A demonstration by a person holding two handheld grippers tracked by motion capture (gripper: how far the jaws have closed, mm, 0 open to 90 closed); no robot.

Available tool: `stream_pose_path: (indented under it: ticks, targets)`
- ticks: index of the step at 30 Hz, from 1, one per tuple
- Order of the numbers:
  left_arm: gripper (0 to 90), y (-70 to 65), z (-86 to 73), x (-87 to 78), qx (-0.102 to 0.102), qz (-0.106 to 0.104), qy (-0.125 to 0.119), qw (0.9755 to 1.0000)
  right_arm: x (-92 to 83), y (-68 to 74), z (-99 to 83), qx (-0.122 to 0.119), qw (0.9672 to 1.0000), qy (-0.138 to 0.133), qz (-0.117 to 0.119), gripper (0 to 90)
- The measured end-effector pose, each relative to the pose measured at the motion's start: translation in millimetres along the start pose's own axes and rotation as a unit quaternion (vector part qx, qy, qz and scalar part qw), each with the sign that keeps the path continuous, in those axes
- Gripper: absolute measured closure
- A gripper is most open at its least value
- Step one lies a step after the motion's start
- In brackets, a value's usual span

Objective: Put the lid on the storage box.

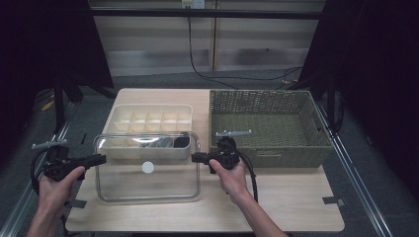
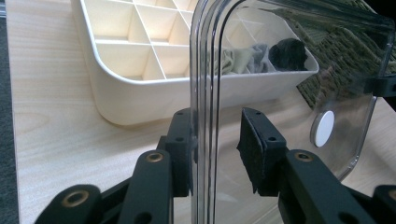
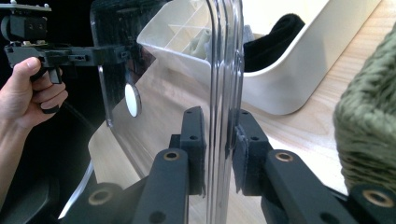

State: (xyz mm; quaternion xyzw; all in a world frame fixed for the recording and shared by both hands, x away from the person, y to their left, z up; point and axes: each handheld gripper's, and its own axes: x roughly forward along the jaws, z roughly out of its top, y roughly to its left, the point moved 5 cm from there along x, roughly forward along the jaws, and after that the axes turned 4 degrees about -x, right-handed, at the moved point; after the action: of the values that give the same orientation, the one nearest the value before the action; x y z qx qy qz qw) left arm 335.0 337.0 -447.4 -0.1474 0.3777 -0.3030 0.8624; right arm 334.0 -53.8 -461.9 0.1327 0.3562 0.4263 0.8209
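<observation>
Dim surroundings, evenly lit table point(image 1: 296, 207) (lid point(image 1: 148, 168) glares).

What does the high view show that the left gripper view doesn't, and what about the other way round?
High view: the left gripper and right gripper seen whole, at opposite edges of the clear lid, and the whole green basket, with nothing in it. Left gripper view: close up, the lid's rim between its fingers, and rolled cloths in the tray's end compartments. Shared: the lid with its white disc, the cream divided tray behind it, and the wooden table.
</observation>
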Motion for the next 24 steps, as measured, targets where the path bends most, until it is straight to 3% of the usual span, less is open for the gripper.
stream_pose_path:
  ticks: [24]
  targets:
    - [66.0, -4.5, 35.1, -3.8, 0.013, 0.007, -0.012, 0.9998, -1.0, -0.1, 32.5, -0.006, 0.9999, -0.009, -0.013, 75.4]
